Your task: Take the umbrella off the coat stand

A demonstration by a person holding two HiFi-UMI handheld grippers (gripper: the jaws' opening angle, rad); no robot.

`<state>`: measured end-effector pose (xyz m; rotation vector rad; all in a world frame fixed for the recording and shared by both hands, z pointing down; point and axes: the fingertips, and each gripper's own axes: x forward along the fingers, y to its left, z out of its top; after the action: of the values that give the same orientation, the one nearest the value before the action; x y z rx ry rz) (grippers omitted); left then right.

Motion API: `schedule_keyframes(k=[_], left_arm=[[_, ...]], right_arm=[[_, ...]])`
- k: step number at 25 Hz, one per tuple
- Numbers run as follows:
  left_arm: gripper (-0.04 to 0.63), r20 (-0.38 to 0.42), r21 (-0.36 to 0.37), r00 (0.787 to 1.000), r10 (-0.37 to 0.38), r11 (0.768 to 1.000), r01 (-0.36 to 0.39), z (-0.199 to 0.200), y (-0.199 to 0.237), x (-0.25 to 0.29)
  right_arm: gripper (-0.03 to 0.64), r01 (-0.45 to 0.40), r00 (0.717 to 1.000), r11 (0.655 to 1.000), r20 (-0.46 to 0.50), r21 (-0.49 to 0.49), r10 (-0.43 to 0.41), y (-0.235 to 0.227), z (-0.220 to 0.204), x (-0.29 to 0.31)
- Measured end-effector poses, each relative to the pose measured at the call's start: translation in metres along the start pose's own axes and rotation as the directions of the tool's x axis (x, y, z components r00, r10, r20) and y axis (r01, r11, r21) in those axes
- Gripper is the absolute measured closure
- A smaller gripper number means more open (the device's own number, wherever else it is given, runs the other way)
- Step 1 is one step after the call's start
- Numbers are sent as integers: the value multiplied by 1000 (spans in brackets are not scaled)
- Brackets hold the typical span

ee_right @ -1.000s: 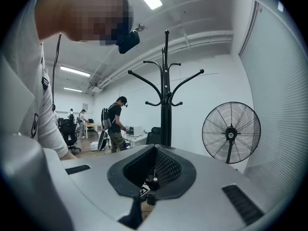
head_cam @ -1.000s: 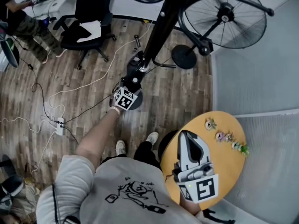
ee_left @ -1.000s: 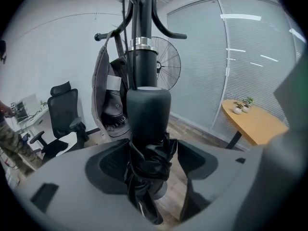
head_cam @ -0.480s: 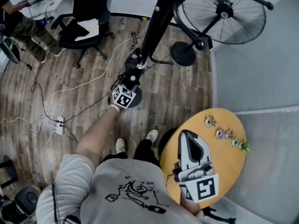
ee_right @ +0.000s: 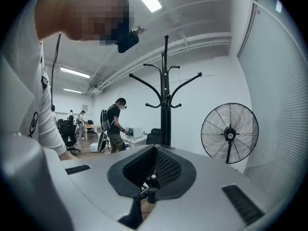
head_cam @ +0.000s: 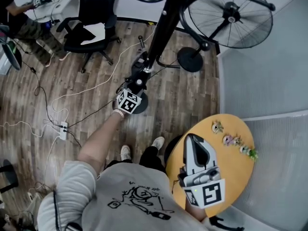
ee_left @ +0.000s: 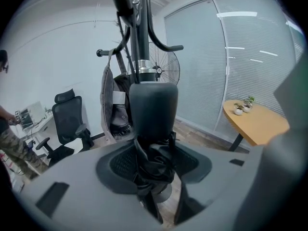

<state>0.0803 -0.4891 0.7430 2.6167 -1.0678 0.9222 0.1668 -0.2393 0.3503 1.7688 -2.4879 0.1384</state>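
The black coat stand (head_cam: 161, 28) runs from the top of the head view down to its round base. A black folded umbrella (head_cam: 139, 73) hangs along the pole. My left gripper (head_cam: 137, 83) reaches down to it. In the left gripper view the umbrella's dark rounded end (ee_left: 153, 107) stands just ahead, and its crumpled fabric fills the gap of the left gripper (ee_left: 154, 165). The jaws have just been closing and now pinch that fabric. My right gripper (head_cam: 195, 143) hovers shut and empty over the round table; the right gripper view shows the right gripper (ee_right: 150, 177) facing the coat stand (ee_right: 166, 95).
A grey bag (ee_left: 109, 105) hangs on the stand behind the umbrella. A big floor fan (head_cam: 231, 16) stands right of the pole, an office chair (head_cam: 89, 30) to its left. Cables and a power strip (head_cam: 61, 129) lie on the wood floor. Small plants (head_cam: 233, 141) sit on the wooden table (head_cam: 236, 177).
The left gripper stays at the umbrella beside the pole, with almost no shift. The head view moves slightly. The right gripper has not moved.
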Motion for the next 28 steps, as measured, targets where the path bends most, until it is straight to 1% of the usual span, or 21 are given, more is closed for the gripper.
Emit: schedule_keyframes(k=[6, 15, 24, 28], left_arm=[[393, 13, 1, 1000, -3, 1000, 3, 4, -3, -11], [393, 47, -26, 999, 4, 1000, -3, 12, -2, -31], [393, 65, -21, 998, 3, 1000, -1, 21, -5, -50], [393, 59, -20, 998, 5, 1000, -4, 23, -4, -59]], right_arm=[[603, -9, 1000, 1000, 19, -4, 9, 5, 4, -1], [603, -19, 999, 1000, 34, -8, 19, 14, 10, -4], [603, -34, 998, 999, 56, -13, 35, 23, 14, -9], [603, -36, 997, 999, 62, -15, 37, 27, 16, -11]])
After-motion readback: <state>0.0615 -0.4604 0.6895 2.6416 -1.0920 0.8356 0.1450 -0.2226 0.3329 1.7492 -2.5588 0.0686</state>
